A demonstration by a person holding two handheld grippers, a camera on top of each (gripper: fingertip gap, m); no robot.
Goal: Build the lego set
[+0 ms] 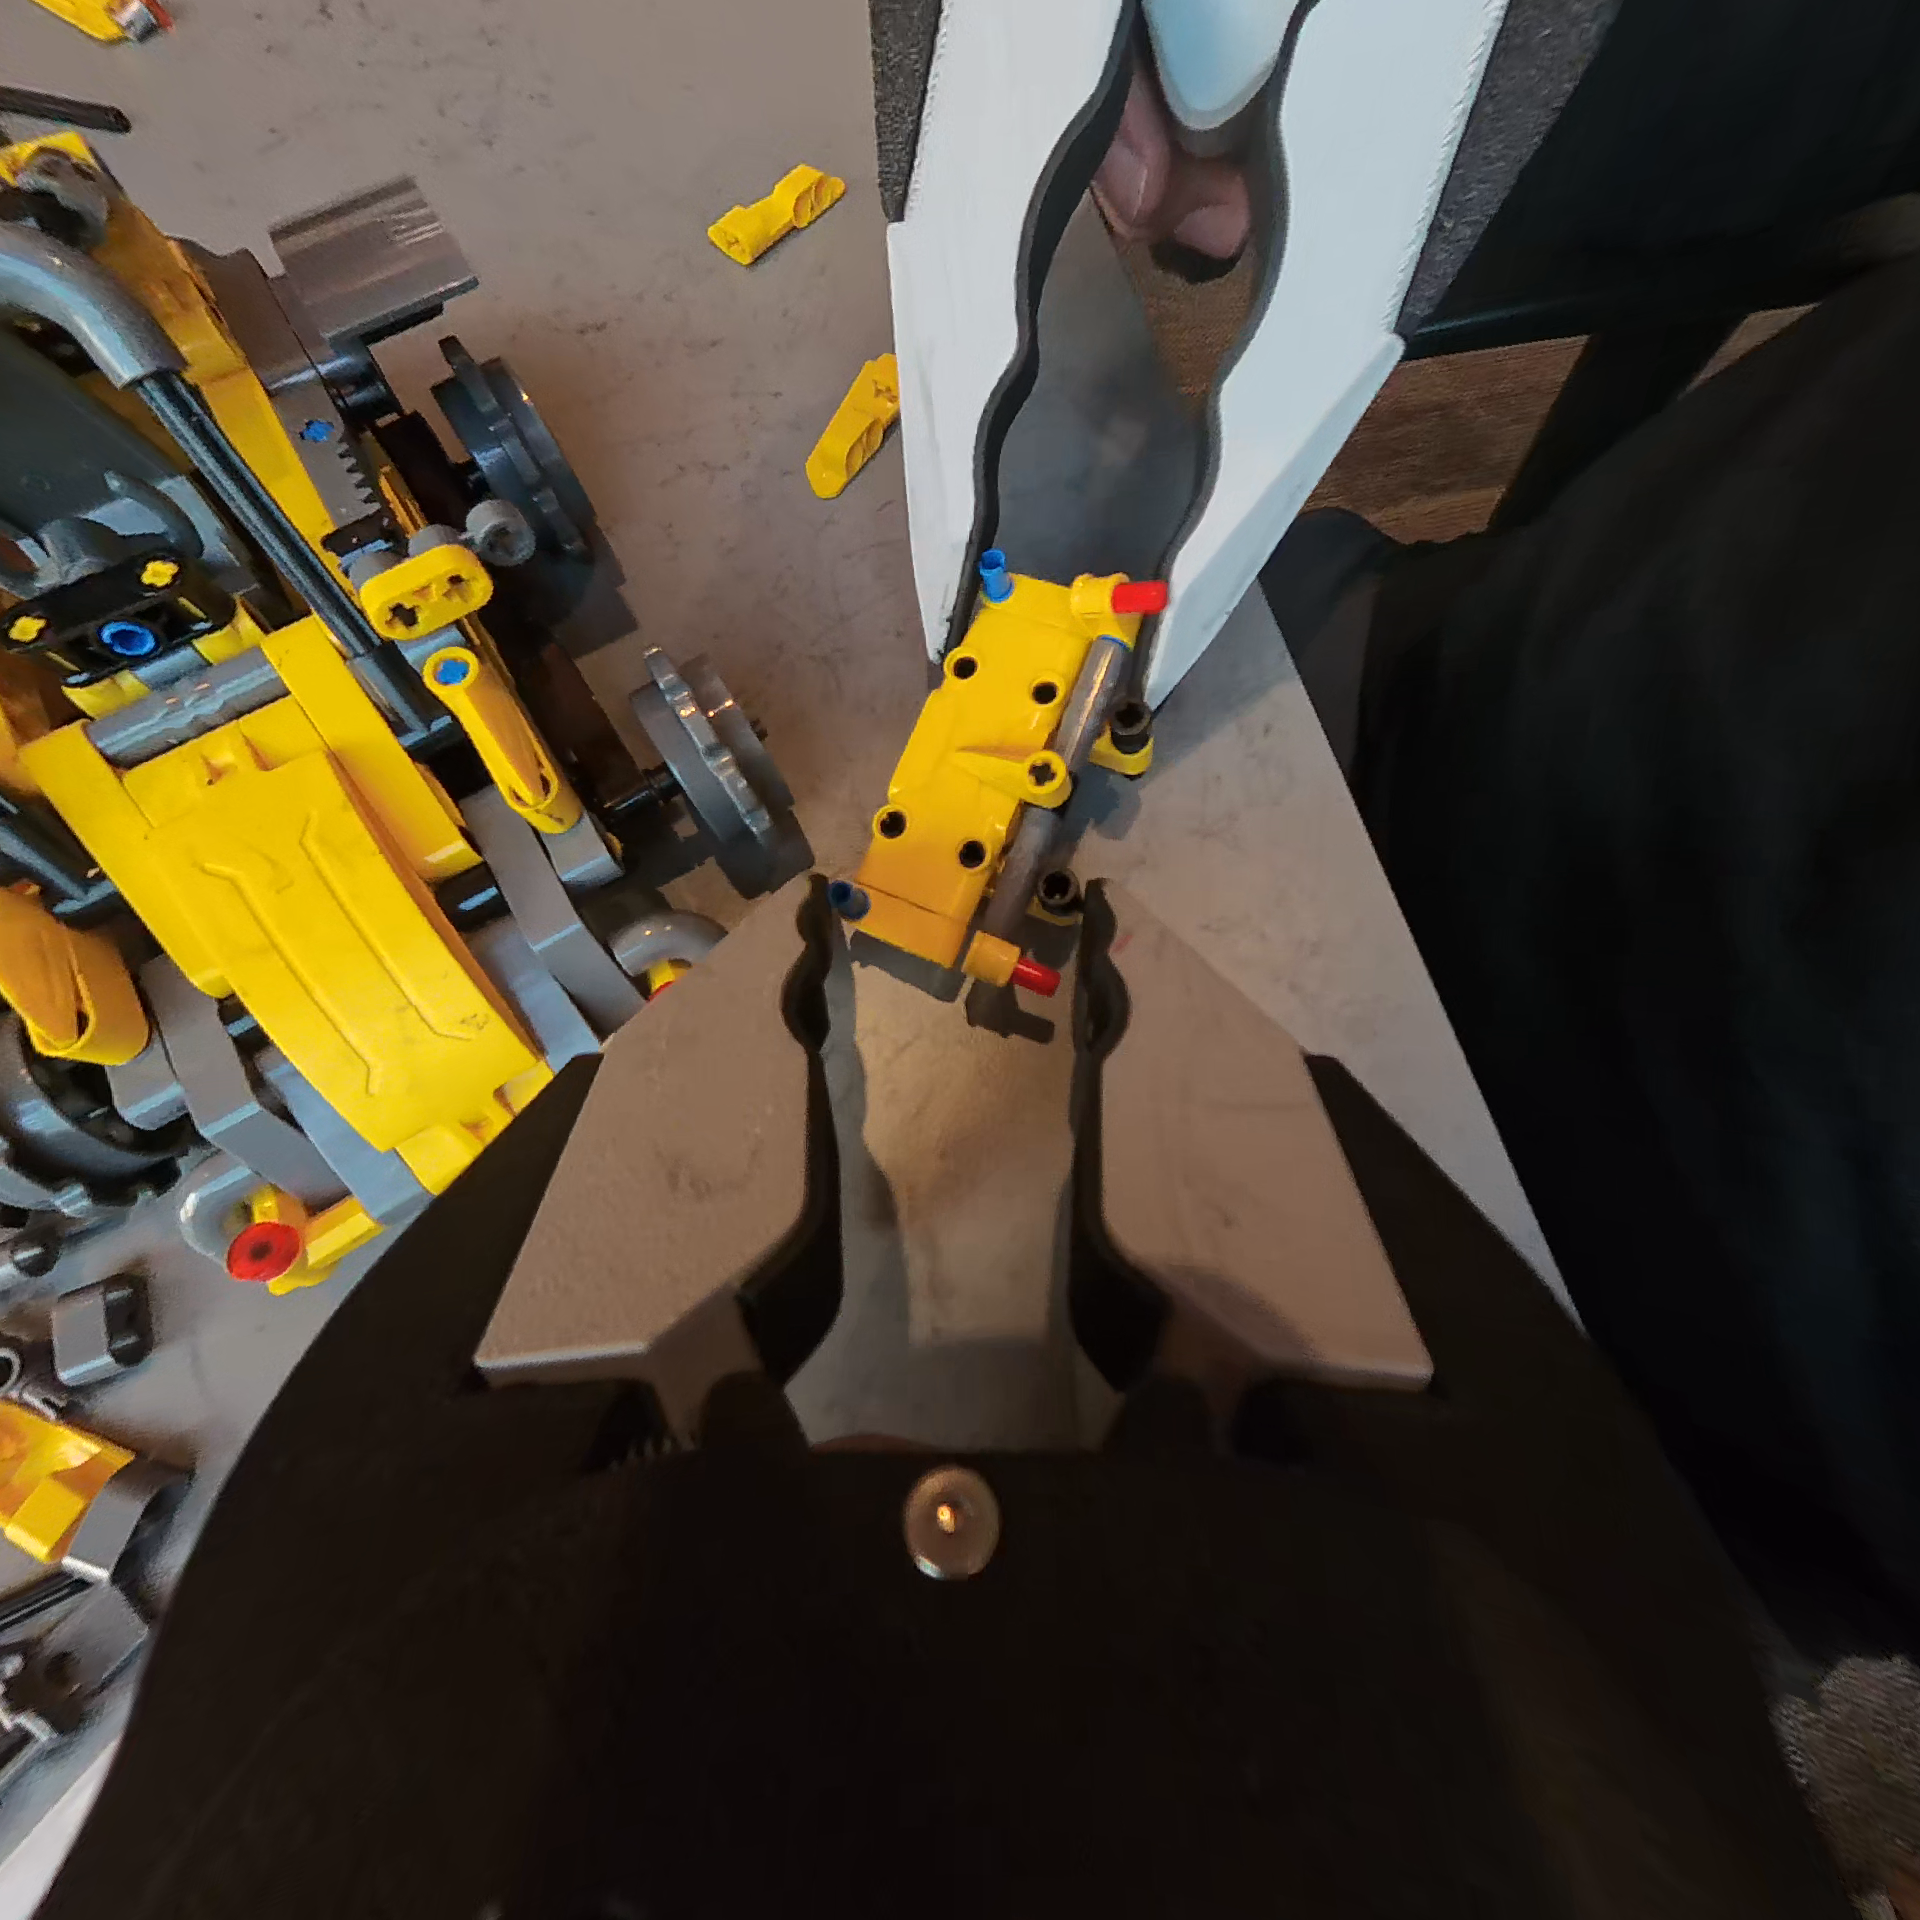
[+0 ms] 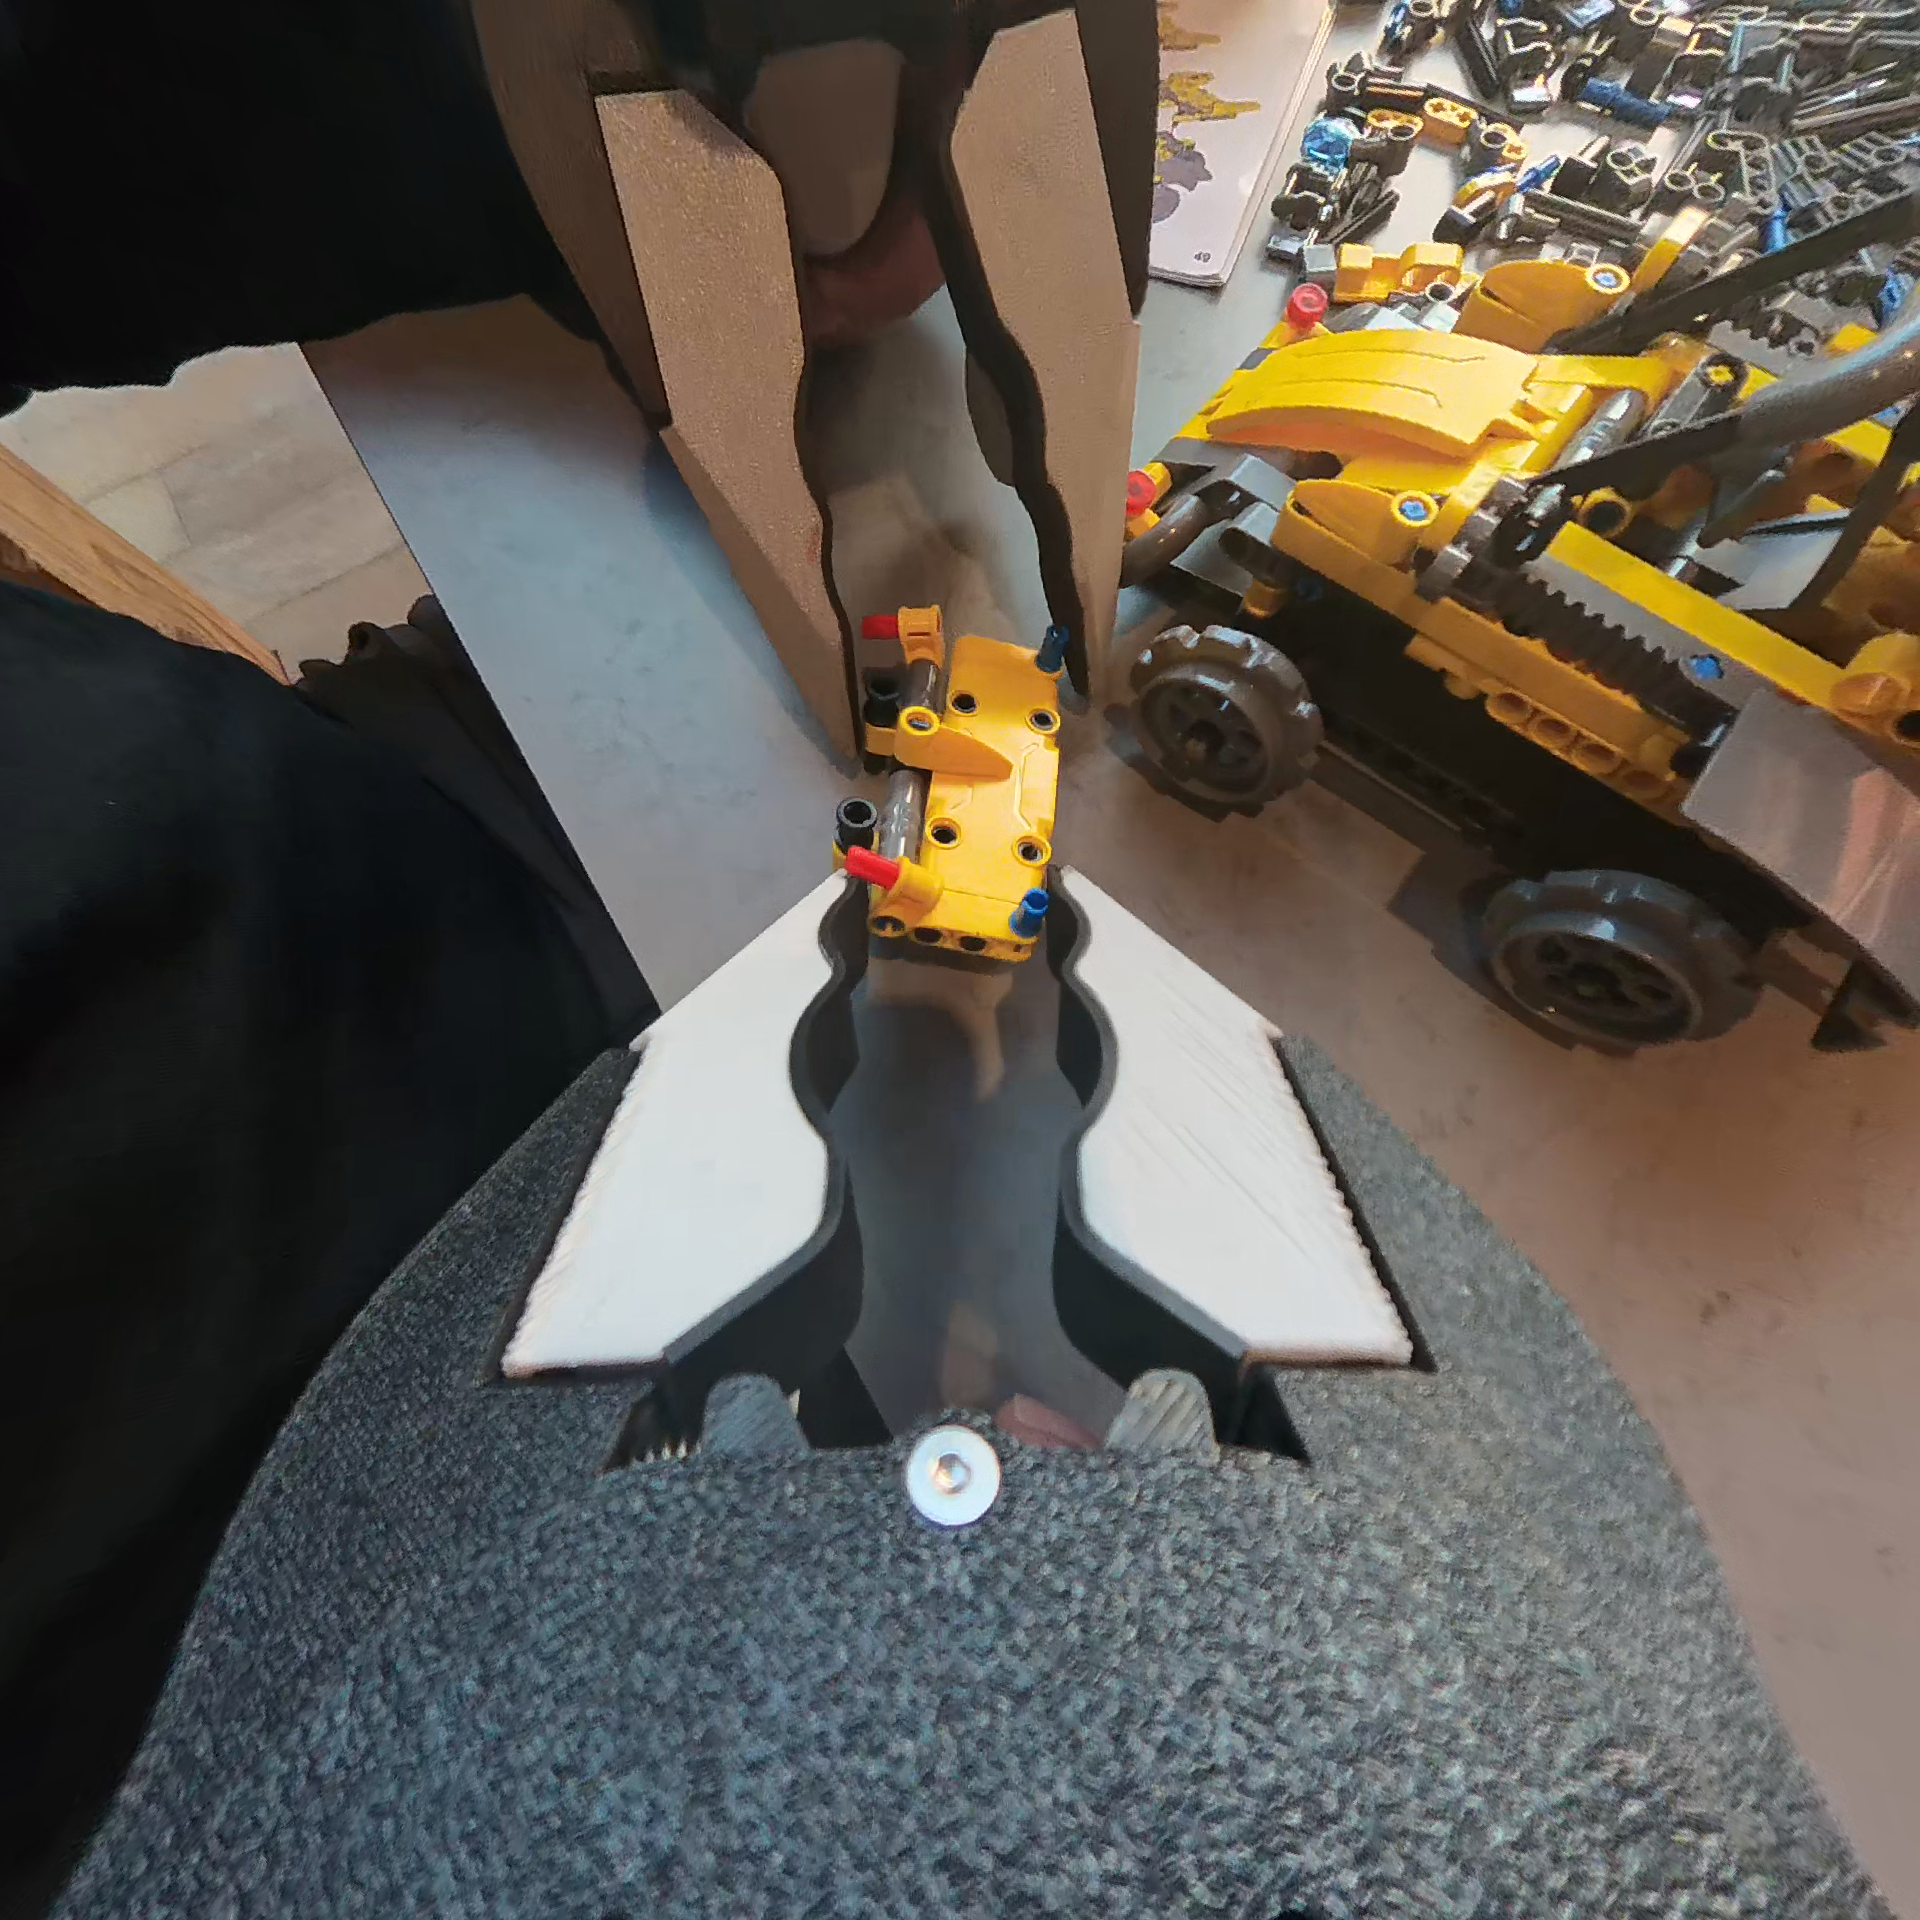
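Facing each other across the grey table point(image 1: 1299, 831), the two grippers are meeting at one small yellow brick assembly point(image 1: 977, 779). The left gripper point(image 1: 956, 914), grey-fingered, is straddling one end with its jaws partly open; whether its tips are touching is unclear. The right gripper point(image 2: 951, 894), white-fingered, is closing narrowly on the other end, apparently gripping it. The assembly is carrying red and blue pins and a grey rod along one side. A large yellow toy vehicle point(image 2: 1507, 582) is standing just beside it, with loose parts point(image 2: 1610, 125) lying farther off.
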